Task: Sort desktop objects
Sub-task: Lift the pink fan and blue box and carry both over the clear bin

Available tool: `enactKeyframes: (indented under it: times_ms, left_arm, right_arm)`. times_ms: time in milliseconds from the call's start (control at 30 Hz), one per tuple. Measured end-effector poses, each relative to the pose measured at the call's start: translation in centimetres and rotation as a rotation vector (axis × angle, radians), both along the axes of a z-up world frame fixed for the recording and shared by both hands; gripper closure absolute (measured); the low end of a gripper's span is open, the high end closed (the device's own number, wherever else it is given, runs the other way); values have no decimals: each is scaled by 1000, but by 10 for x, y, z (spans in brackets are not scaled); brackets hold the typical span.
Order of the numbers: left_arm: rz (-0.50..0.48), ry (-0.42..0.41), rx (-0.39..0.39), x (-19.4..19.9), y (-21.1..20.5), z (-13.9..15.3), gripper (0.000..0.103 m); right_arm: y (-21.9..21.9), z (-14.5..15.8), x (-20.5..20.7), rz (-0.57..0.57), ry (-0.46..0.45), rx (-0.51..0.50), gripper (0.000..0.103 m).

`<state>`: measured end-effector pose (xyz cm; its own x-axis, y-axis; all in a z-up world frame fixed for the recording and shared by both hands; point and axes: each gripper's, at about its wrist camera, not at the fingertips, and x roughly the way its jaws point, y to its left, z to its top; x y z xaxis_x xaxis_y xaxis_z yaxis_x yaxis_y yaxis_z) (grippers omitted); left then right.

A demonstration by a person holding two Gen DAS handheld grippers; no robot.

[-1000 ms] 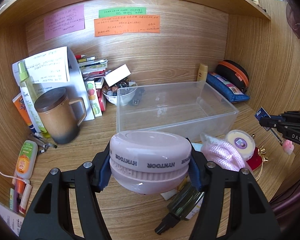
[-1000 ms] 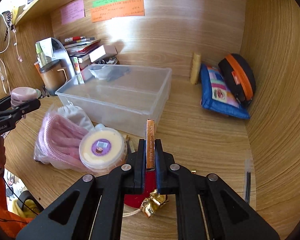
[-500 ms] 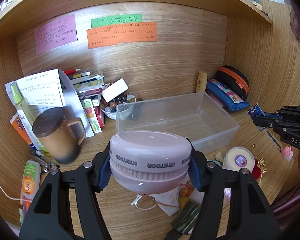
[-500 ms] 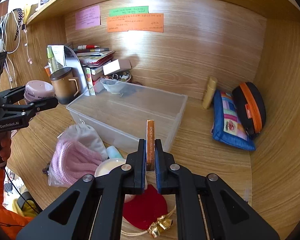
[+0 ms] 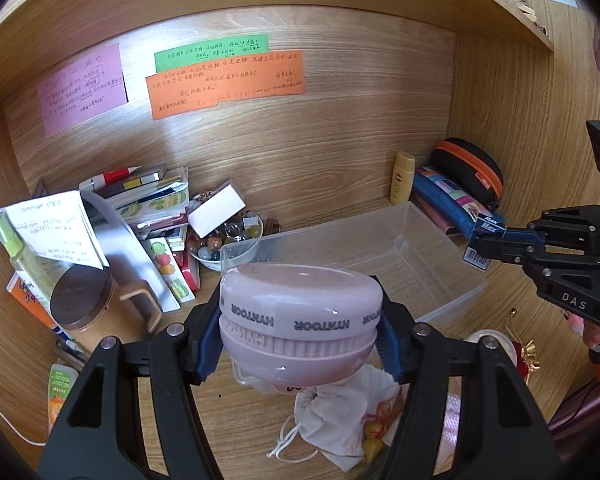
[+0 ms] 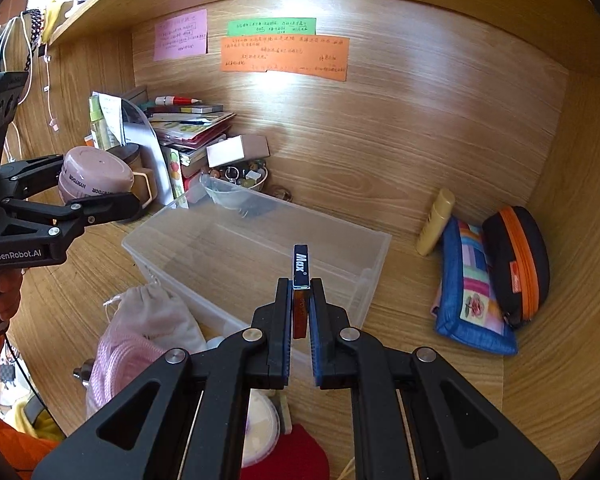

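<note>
Both loads up, bin (image 6: 364,248) next.
Left gripper (image 5: 298,334) pinches pink case (image 5: 300,312), right gripper (image 6: 300,312) clamps Max box (image 6: 301,270); lower, release inside.

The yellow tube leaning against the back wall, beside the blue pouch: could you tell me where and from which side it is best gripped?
Grip the yellow tube across its narrow middle, coming from the front. It leans on the back wall, and the blue pouch crowds its right, so its front and left sides look freest.
</note>
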<state>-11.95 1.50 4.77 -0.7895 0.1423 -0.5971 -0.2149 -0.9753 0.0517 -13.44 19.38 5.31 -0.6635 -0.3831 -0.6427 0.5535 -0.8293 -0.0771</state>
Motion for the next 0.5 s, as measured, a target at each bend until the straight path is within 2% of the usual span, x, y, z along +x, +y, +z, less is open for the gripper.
enactKeyframes:
  times_ms: [500]
  left_arm:
    - [-11,-40,-34,-49,4,-11,40]
  right_arm:
    - [-27,-11,-50,46,-39,32,96]
